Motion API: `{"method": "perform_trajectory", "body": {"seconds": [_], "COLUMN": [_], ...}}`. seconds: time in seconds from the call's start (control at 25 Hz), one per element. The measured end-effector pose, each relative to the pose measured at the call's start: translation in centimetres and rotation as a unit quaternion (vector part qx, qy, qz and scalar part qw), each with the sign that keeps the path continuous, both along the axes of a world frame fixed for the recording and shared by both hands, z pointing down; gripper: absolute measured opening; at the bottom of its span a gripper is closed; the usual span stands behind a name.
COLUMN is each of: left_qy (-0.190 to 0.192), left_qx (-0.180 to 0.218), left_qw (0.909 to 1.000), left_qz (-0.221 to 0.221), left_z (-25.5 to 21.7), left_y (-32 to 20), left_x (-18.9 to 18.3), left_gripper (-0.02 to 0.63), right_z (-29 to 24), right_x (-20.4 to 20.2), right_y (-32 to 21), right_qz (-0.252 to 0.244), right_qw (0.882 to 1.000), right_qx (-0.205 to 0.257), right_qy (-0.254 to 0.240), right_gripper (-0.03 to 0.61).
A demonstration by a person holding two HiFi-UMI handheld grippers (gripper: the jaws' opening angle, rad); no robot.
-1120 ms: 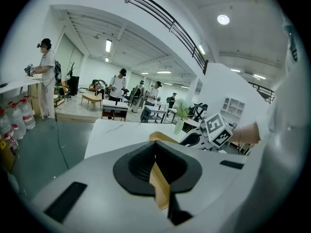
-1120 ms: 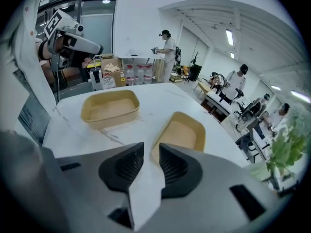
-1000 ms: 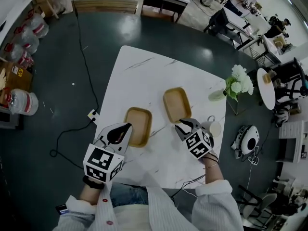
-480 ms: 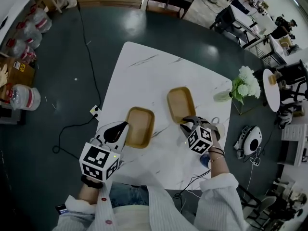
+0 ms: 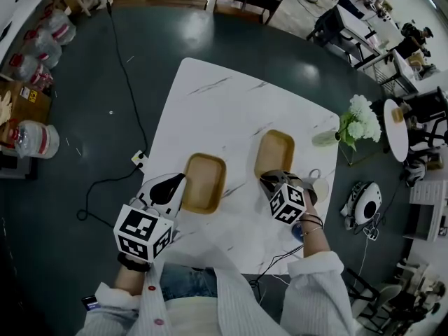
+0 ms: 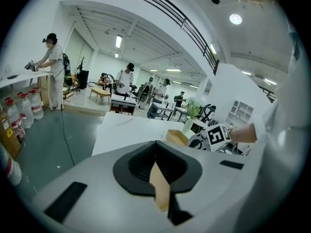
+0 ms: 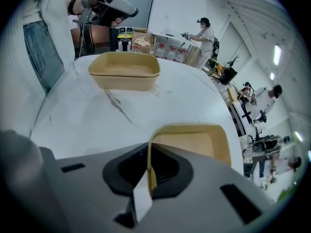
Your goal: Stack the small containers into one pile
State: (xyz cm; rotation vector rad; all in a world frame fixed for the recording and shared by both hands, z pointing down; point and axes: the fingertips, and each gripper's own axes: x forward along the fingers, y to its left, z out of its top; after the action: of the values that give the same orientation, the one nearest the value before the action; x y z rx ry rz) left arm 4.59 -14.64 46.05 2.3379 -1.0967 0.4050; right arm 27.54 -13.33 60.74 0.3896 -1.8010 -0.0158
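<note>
Two shallow tan containers lie side by side on the white marble table (image 5: pixel 217 110). The left container (image 5: pixel 204 183) has its near left rim between the jaws of my left gripper (image 5: pixel 178 183); in the left gripper view the jaws are shut on a tan rim (image 6: pixel 160 191). The right container (image 5: pixel 274 152) is held by its near rim in my right gripper (image 5: pixel 270 179). In the right gripper view the jaws are shut on that container (image 7: pixel 192 142), with the other container (image 7: pixel 125 72) farther off and the left gripper (image 7: pixel 104 4) behind it.
A white cup (image 5: pixel 315 186) stands at the table's right edge, right beside the right gripper. A vase of white flowers (image 5: pixel 353 121) sits at the far right corner. A black cable (image 5: pixel 119 180) runs over the dark floor on the left. Other people work at distant tables.
The right container has shifted to the right with my right gripper shut on it, widening the gap between the two. The left gripper and its container have stayed put.
</note>
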Motion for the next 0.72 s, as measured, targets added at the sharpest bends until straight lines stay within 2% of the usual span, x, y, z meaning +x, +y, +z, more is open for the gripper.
{"method": "perform_trajectory", "body": {"seconds": [0.44,0.72], "left_qy": [0.007,0.014], "left_qx": [0.017,0.033], "left_qw": [0.9998,0.9993], "left_qz": [-0.007,-0.009], "left_z": [-1.4,-2.4], "left_y": [0.6,1.8], "left_x": [-1.1,-1.9], "left_gripper": [0.018,0.018], "right_z": [-2.2,-4.4], "right_x": [-1.7,-4.1], "right_y": [0.4,0.9], "right_qz": [0.044,0.050], "right_qw": [0.999,0.998], "right_qx": [0.011,0.025], "right_qy": [-0.018,-0.025], "right_gripper": [0.015,0.015]}}
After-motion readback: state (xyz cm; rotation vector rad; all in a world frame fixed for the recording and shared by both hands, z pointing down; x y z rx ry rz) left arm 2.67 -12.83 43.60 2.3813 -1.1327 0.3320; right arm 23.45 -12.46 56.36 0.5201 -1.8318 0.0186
